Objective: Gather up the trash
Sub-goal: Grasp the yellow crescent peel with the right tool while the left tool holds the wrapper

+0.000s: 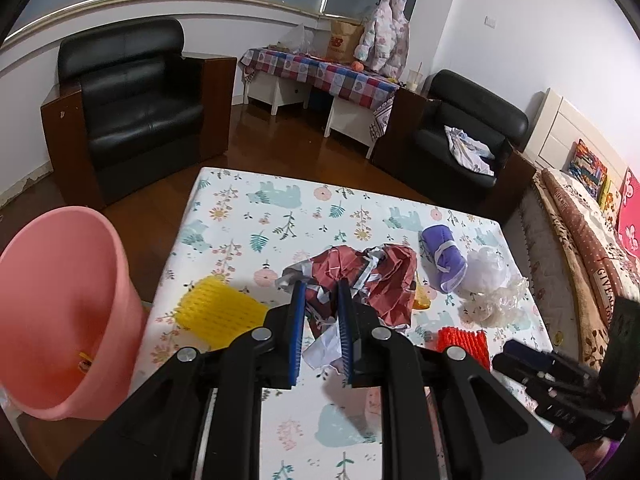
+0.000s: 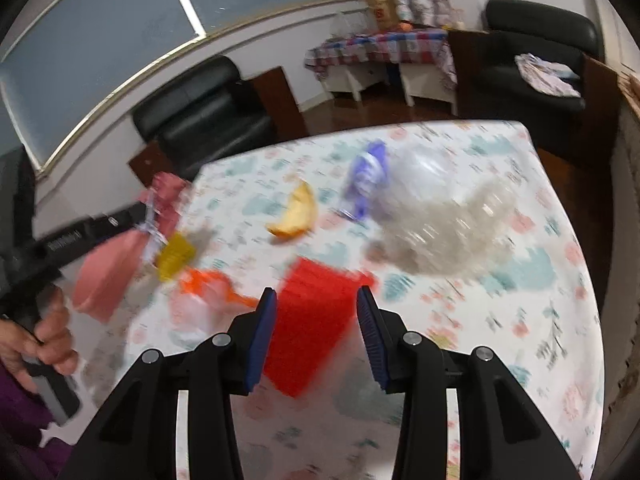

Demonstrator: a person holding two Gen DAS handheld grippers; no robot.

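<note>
My left gripper is shut on a crumpled dark red and white wrapper and holds it above the flowered table. A pink bin stands left of the table. My right gripper is open, its pads on either side of a red foam net on the table; the view is blurred. The wrapper and the left gripper also show at the left of the right wrist view.
Other trash lies on the table: a yellow foam net, a purple packet, clear plastic, an orange peel, an orange-white bag. Black armchairs stand beyond, a bed at right.
</note>
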